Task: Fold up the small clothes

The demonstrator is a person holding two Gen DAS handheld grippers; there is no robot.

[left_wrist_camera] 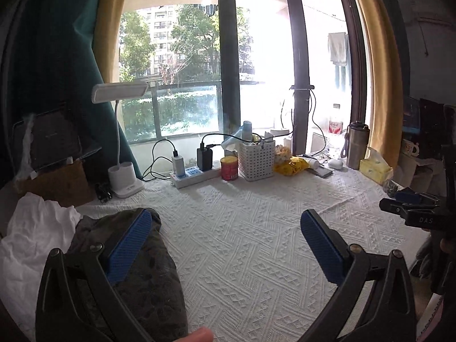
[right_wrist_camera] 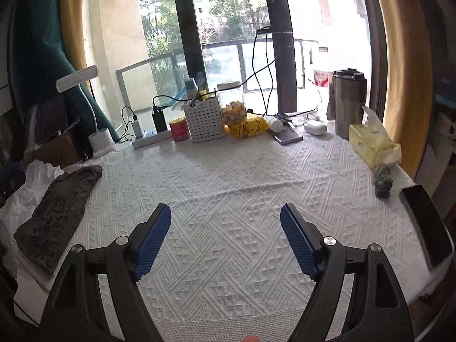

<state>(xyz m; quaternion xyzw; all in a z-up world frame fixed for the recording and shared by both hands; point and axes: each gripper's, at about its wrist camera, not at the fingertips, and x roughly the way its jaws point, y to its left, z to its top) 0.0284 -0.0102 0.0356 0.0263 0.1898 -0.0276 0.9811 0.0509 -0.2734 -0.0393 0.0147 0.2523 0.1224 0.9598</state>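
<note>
A folded dark grey patterned garment (left_wrist_camera: 148, 279) lies at the left of the table on the white textured cloth (left_wrist_camera: 250, 242); it also shows in the right wrist view (right_wrist_camera: 59, 208). A crumpled white garment (left_wrist_camera: 34, 236) lies beside it to the left, and shows in the right wrist view (right_wrist_camera: 37, 173). My left gripper (left_wrist_camera: 225, 245) is open and empty, its left finger (left_wrist_camera: 128, 245) over the grey garment. My right gripper (right_wrist_camera: 225, 239) is open and empty above the bare cloth (right_wrist_camera: 228, 176) in the middle; it shows at the right edge of the left wrist view (left_wrist_camera: 413, 208).
Along the window stand a white desk lamp (left_wrist_camera: 122, 176), a power strip with chargers (left_wrist_camera: 193, 171), a red can (left_wrist_camera: 229, 168), a white basket (left_wrist_camera: 256, 156), a yellow bag (left_wrist_camera: 290, 165), a steel flask (right_wrist_camera: 349, 102), a tissue pack (right_wrist_camera: 373, 145). A dark device (right_wrist_camera: 427, 225) lies at the right edge.
</note>
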